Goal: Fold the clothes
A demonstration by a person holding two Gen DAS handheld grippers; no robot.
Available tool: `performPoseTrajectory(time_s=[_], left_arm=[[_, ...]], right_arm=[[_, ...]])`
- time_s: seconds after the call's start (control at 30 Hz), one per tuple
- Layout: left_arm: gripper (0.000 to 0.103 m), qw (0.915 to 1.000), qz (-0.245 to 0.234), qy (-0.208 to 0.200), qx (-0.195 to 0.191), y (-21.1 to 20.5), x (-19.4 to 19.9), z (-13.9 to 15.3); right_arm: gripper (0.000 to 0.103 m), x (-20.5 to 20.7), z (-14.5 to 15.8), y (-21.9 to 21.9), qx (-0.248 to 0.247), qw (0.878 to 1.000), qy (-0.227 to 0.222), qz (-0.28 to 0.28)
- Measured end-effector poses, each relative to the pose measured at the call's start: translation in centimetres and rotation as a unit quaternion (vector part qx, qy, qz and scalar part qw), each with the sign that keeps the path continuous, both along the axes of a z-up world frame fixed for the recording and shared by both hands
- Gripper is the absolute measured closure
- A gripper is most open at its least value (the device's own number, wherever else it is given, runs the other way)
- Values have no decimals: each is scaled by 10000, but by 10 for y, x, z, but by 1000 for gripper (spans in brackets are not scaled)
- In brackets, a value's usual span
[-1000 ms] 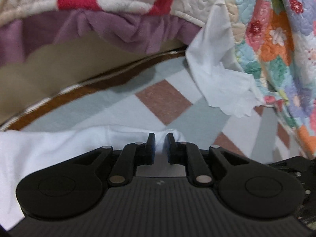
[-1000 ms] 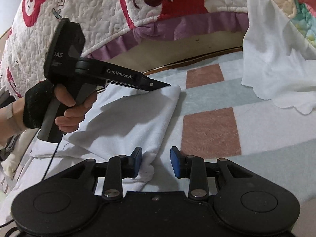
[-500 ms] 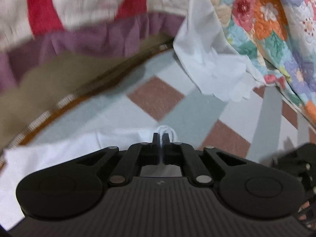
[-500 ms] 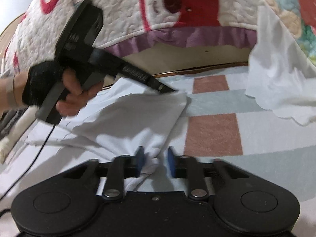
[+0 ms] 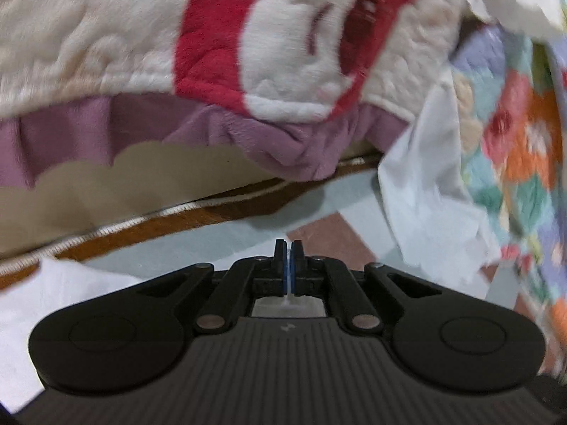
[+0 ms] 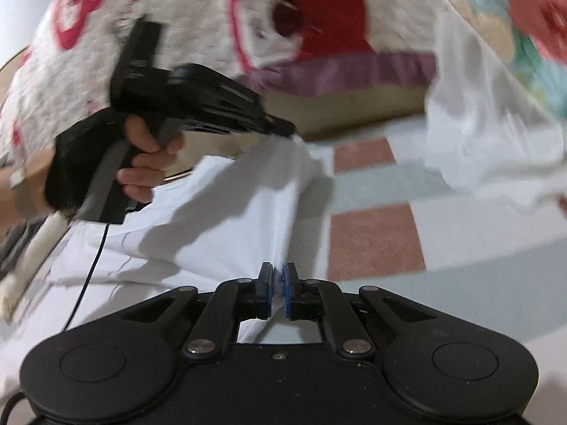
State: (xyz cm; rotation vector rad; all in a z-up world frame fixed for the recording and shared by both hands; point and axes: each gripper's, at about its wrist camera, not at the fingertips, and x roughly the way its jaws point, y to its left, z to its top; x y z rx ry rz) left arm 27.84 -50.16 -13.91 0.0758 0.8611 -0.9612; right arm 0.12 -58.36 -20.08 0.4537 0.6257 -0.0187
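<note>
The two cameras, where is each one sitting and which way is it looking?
Left wrist view: sits on the left tool, looking low along its shut fingers toward the bear quilt; only the tool's black body shows.
Right wrist view: sits on the right tool, looking over the white garment it pinches; the gloved left hand and its tool show.
Both share: the quilt, the checked mat and the hanging white cloth.

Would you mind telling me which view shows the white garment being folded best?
The right wrist view: the garment spreads across the bed, pinched by both the left gripper and right gripper. The left wrist view shows only a blurred patch beside the gripper.
</note>
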Motion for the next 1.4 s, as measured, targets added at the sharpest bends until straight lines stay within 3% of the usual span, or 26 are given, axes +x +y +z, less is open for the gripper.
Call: performPoseTrajectory(time_s=[0.1,0.17,0.23,0.33,0.43,0.57,0.7,0.83,0.9,1.03,1.2,1.3,1.37,1.4], left_arm=[[101,9986,244,-448,112,0,-12,5],[91,9969,378,-686,47,4,-19,13],[84,9973,430,-538,-253,17,-18,26],[77,9975,258,-509,-414,49,-28,46],[67,9965,191,-796,192,91,-51,52],[64,9900,541,-783,1042,166,-70,33],[64,9764,1329,-610,1588,246,-76,8],[61,9572,2551,-177,1353,335,-76,1],[61,9532,2841,135,1020,366,-75,-2],[61,9527,2963,593,330,392,-70,-9],[53,9555,2884,562,261,378,-64,-16],[58,9640,2604,339,430,366,-62,-15],[101,9738,2139,-44,768,354,-69,-12],[101,9755,1950,-282,978,348,-73,-10]], right_arm=[[97,-5,-3,-4,146,9994,123,-288],[95,-14,1,-4,42,9992,166,-367],[92,-26,5,-2,-104,9986,281,-428],[87,-56,7,-6,330,9973,264,-593],[84,-88,4,-3,829,9938,211,-706],[74,-115,-1,10,1297,9884,178,-766],[70,-89,10,32,820,9959,121,-356],[64,-40,35,59,-242,9997,-20,85],[62,-16,39,69,-626,9976,-122,270],[62,19,35,73,-878,9955,-16,346],[62,40,30,69,-815,9957,127,433],[62,46,27,67,-653,9969,230,376],[62,51,24,67,-575,9973,309,329],[62,53,22,67,-565,9973,345,306]])
